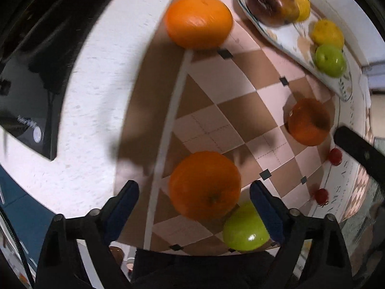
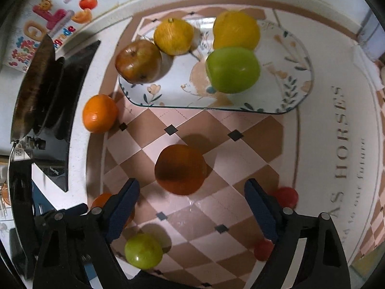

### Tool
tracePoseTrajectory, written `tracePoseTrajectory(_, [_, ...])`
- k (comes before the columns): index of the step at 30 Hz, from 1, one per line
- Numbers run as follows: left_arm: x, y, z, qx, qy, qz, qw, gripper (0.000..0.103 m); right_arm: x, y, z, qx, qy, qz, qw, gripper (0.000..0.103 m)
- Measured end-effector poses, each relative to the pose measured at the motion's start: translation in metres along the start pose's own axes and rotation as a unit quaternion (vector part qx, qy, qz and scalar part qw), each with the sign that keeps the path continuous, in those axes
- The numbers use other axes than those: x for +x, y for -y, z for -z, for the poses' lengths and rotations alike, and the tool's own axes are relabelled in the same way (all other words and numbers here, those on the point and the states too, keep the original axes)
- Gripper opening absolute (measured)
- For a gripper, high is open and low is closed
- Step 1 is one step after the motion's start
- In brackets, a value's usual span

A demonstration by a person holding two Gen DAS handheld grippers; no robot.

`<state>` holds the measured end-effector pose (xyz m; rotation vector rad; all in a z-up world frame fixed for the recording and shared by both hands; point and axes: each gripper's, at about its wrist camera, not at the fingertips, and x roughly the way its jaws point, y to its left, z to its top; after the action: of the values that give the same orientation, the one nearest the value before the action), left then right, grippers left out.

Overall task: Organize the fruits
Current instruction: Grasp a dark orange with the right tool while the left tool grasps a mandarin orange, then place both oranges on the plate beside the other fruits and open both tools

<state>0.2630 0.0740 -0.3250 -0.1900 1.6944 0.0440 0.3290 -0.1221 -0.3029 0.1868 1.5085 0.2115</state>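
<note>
Both hand-held grippers, left [image 1: 195,207] and right [image 2: 191,201], gape, released, over round glossy oranges [image 1: 204,185] [image 2: 180,168]; the oblong glazed plate [image 2: 276,101] lies far.

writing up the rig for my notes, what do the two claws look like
Both look alike: the left claw and right claw each have matte black angular frames with round silver rivets and two dark blue wedge-shaped fingers. No cables, markings or sleeves are visible.
</note>
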Motion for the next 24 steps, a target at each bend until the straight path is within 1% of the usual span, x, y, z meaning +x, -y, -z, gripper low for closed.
tracePoseTrajectory(1, [0.004,0.003,0.001,0.005,-0.004,-0.001,1.0,0.086,0.005,-0.001,-0.002,0.0,-0.004,-0.001,1.0,0.086])
tracePoseTrajectory(2, [0.008,0.005,0.002,0.009,-0.007,-0.004,0.9999,0.074,0.013,-0.002,-0.005,0.001,-0.009,-0.004,1.0,0.085])
tracePoseTrajectory(3, [0.011,0.006,0.003,0.011,-0.009,0.0,0.9999,0.066,0.019,-0.002,-0.007,0.001,-0.013,-0.005,1.0,0.083])
tracePoseTrajectory(5, [0.013,0.01,0.006,0.011,-0.008,0.011,0.9998,0.061,0.033,-0.003,-0.011,0.002,-0.023,-0.015,1.0,0.076])
tracePoseTrajectory(7, [0.012,0.015,0.009,0.018,0.003,0.0,0.9998,0.061,0.043,-0.003,-0.014,0.006,-0.031,-0.024,0.999,0.061])
tracePoseTrajectory(8, [0.011,0.017,0.01,0.022,0.007,-0.005,0.9997,0.061,0.047,-0.003,-0.014,0.007,-0.033,-0.032,0.999,0.059])
tracePoseTrajectory(9, [0.011,0.018,0.011,0.023,0.009,-0.007,0.9997,0.061,0.048,-0.003,-0.013,0.007,-0.033,-0.038,0.999,0.059])
tracePoseTrajectory(12, [0.009,0.021,0.009,0.021,0.015,-0.005,0.9997,0.061,0.044,-0.008,-0.004,-0.027,-0.027,-0.004,0.999,0.058])
tracePoseTrajectory(13, [0.008,0.022,-0.001,0.022,0.018,-0.004,0.9996,0.061,0.041,-0.008,0.001,-0.036,-0.027,-0.001,0.999,0.058])
tracePoseTrajectory(14, [0.006,0.025,-0.002,0.024,0.022,-0.004,0.9995,0.061,0.039,-0.006,0.008,-0.04,-0.032,0.001,0.999,0.058])
tracePoseTrajectory(16, [0.002,0.029,-0.009,0.029,0.029,-0.003,0.9991,0.061,0.036,0.002,0.018,-0.037,-0.041,0.002,0.998,0.058])
tracePoseTrajectory(17, [0.001,0.032,-0.01,0.033,0.046,0.013,0.9983,0.061,0.035,0.006,0.023,-0.035,-0.043,0.004,0.998,0.058])
tracePoseTrajectory(18, [0.001,0.034,-0.012,0.034,0.049,0.017,0.9981,0.061,0.035,0.009,0.027,-0.033,-0.045,0.006,0.998,0.058])
tracePoseTrajectory(20, [0.005,0.04,-0.016,0.037,0.046,0.021,0.998,0.061,0.038,0.018,0.031,-0.019,-0.047,0.004,0.999,0.059])
tracePoseTrajectory(23, [0.005,0.048,-0.018,0.049,0.049,0.012,0.9975,0.061,0.042,0.026,0.033,0.0,-0.043,-0.011,0.999,0.059])
tracePoseTrajectory(24, [0.005,0.05,-0.018,0.049,0.046,0.015,0.9976,0.061,0.041,0.028,0.033,0.001,-0.04,-0.012,0.999,0.059])
